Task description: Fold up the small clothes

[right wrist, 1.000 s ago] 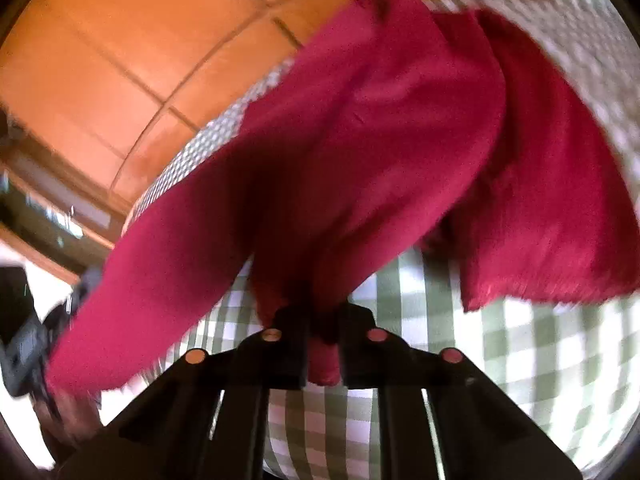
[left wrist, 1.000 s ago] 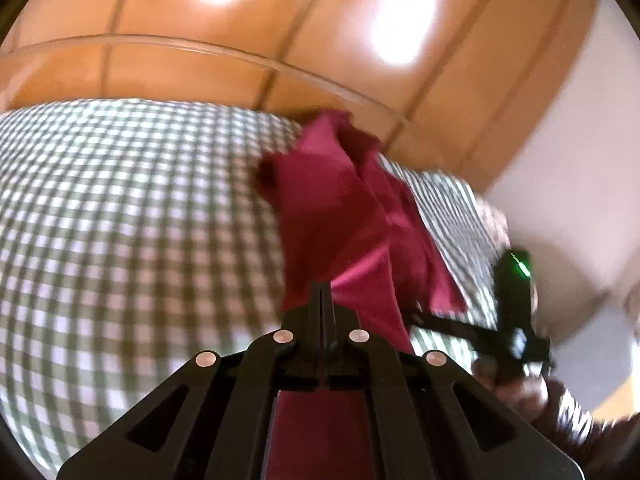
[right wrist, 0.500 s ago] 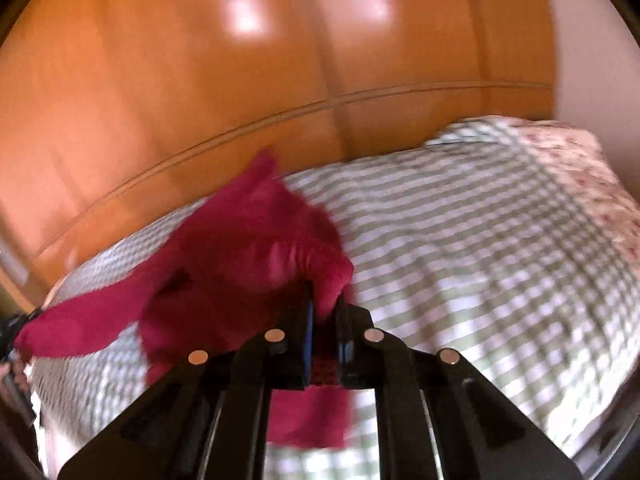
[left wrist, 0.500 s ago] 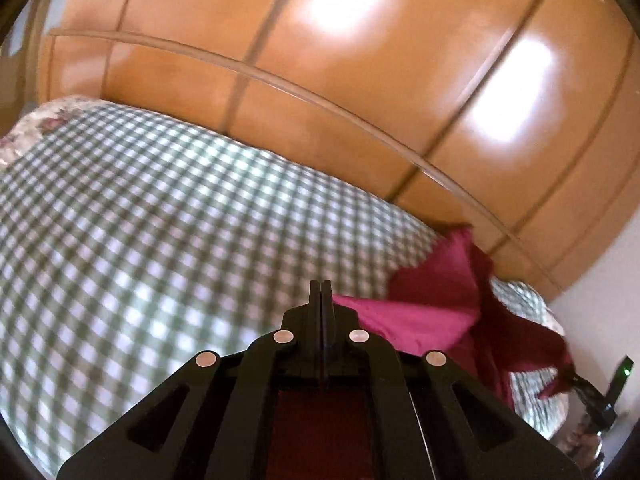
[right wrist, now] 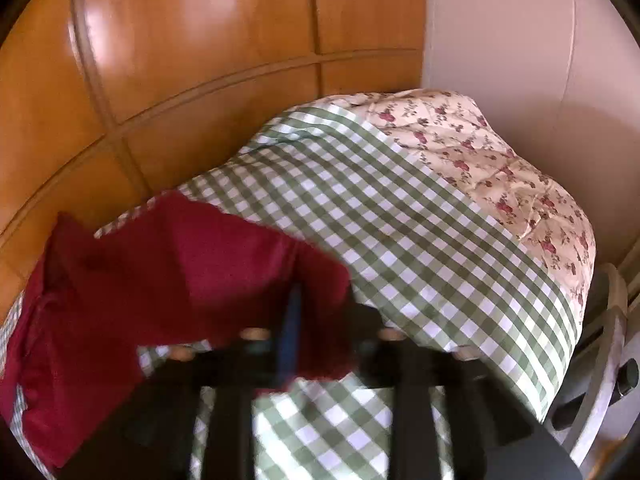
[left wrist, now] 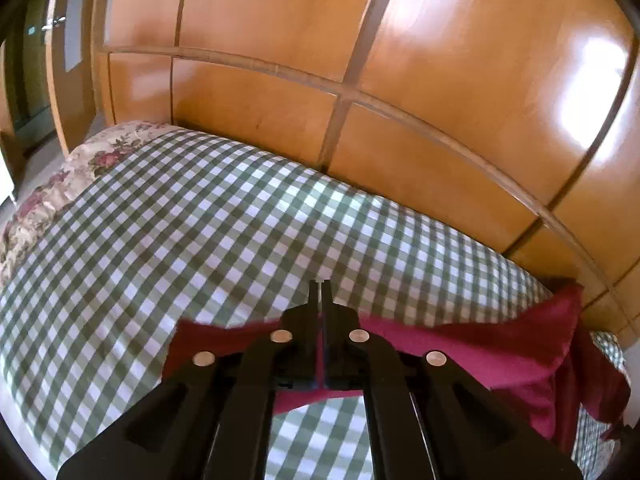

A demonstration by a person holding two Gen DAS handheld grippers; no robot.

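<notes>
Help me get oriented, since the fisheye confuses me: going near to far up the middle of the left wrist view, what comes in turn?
left gripper → dark red garment clamped in it → green checked bedspread → wooden wardrobe panels

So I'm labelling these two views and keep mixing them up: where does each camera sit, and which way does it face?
Left wrist: sits on the left gripper, facing along its shut jaws over the checked bedspread to the wooden wardrobe; only the gripper shows.
Right wrist: sits on the right gripper, blurred, facing the floral quilt and white wall; only the gripper shows.
Shared: the red garment held by both grippers, the bedspread, the wardrobe.
</notes>
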